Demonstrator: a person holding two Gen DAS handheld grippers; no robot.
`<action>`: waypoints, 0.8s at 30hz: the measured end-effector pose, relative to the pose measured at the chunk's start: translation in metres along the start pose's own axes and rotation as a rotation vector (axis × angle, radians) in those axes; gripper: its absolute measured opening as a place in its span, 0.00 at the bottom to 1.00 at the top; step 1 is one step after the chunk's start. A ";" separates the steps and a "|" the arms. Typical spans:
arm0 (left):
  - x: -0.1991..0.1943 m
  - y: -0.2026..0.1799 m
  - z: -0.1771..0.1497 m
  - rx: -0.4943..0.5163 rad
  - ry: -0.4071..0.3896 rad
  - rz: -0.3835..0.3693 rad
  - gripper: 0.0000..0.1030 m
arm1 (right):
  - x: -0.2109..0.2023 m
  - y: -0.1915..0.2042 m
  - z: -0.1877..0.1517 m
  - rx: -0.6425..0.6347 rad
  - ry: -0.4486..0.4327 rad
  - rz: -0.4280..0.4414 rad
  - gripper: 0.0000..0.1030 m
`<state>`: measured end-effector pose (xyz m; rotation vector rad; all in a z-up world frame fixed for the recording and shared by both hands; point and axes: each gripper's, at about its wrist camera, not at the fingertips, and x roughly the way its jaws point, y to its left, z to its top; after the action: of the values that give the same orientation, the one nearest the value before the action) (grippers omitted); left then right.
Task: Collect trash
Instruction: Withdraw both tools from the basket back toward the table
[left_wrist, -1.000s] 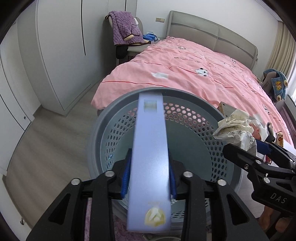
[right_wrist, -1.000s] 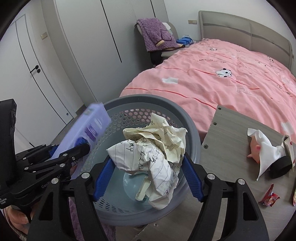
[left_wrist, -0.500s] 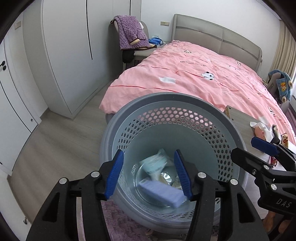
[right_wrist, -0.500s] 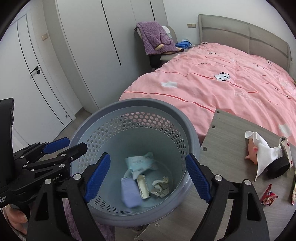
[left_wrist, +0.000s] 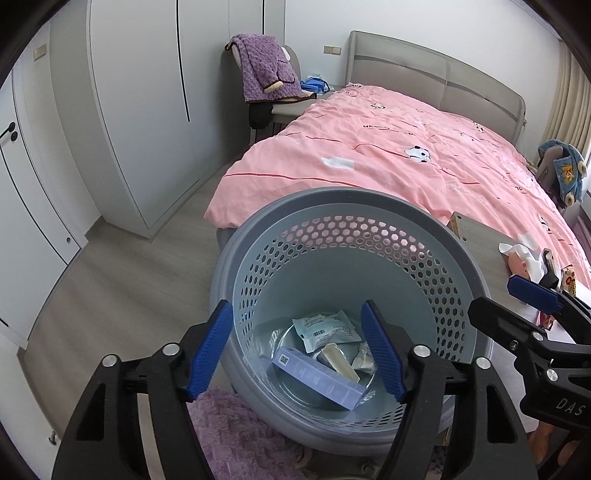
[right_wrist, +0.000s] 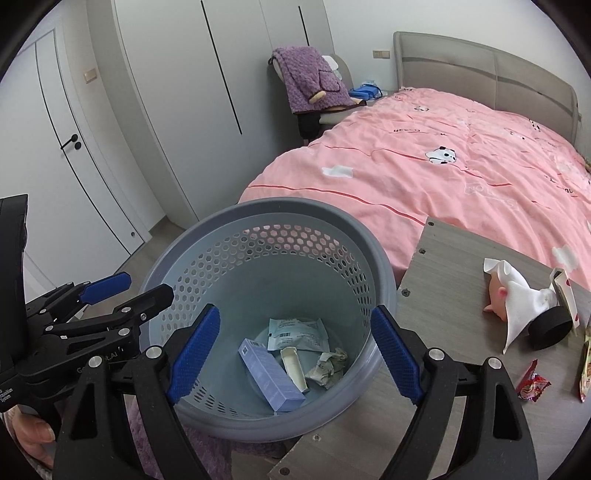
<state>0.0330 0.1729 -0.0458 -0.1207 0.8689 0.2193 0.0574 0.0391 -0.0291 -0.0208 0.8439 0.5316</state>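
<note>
A grey-blue perforated waste basket (left_wrist: 436, 266) (right_wrist: 184, 280) stands beside a small table. At its bottom lie a lilac box (left_wrist: 317, 376) (right_wrist: 271, 374), a pale blue packet (left_wrist: 325, 328) (right_wrist: 297, 334), a cream tube (right_wrist: 293, 369) and a crumpled paper (right_wrist: 328, 367). My left gripper (left_wrist: 297, 350) is open and empty above the basket's near rim. My right gripper (right_wrist: 293, 350) is open and empty over the basket. Each gripper also shows at the side of the other's view.
The grey wooden table (right_wrist: 443, 295) carries a pink doll under a white tissue (right_wrist: 511, 295), a black ring (right_wrist: 548, 326) and red snack wrappers (right_wrist: 532, 384). A bed with a pink cover (left_wrist: 406, 155) lies behind. A purple rug (left_wrist: 229, 424) is underfoot. White wardrobes stand left.
My left gripper let go of the lilac box and my right let go of the crumpled paper. Both dropped into the basket. Both grippers have opened and lifted slightly.
</note>
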 end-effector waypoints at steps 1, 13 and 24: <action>0.000 0.000 0.000 0.001 -0.002 0.002 0.68 | -0.001 -0.001 0.000 0.001 -0.002 -0.001 0.83; -0.017 -0.005 -0.003 0.018 -0.030 0.022 0.73 | -0.019 -0.008 -0.012 0.030 -0.021 -0.022 0.92; -0.027 -0.030 -0.009 0.066 -0.041 -0.020 0.74 | -0.047 -0.036 -0.034 0.100 -0.043 -0.085 0.93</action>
<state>0.0168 0.1379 -0.0304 -0.0631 0.8334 0.1736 0.0241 -0.0203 -0.0252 0.0464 0.8236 0.4084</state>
